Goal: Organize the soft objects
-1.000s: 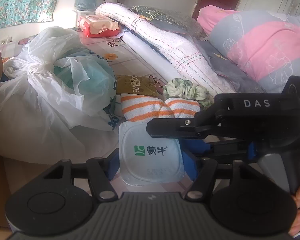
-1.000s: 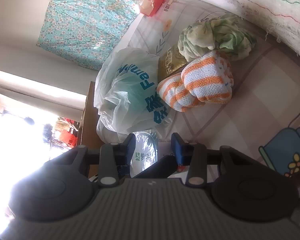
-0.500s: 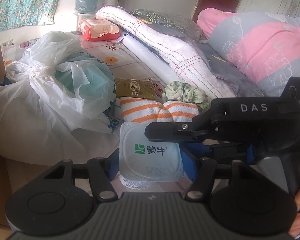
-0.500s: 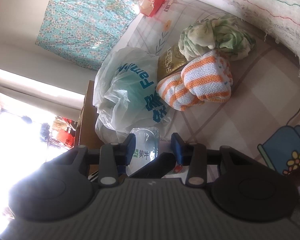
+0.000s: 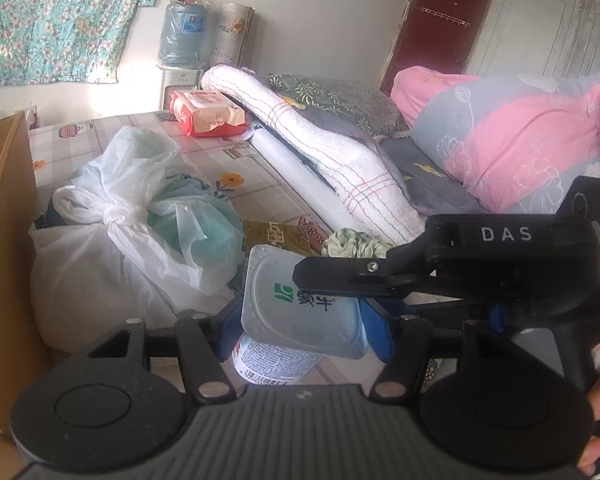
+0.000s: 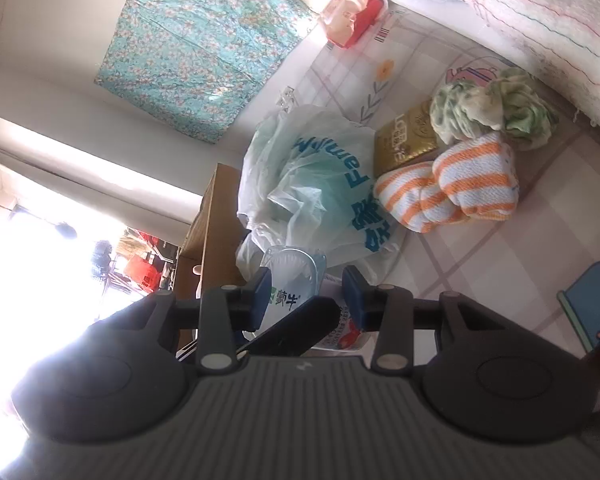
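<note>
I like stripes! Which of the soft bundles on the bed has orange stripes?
The rolled towel beside the white plastic bag has orange and white stripes. The crumpled cloth just behind it is green and cream, with no stripes.

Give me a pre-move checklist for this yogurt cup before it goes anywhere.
1. Left gripper shut on the yogurt cup, pads on both sides: ok.
2. Right gripper also at the cup, one finger across the lid: ok; how firmly it grips: cannot tell.
3. Foil lid sealed, no spill visible: ok.
4. Cup upright: not ok, it tilts.
5. Striped towel and green scrunchie apart from the cup: ok.
6. Room in the cardboard box: cannot tell, inside hidden.
</note>
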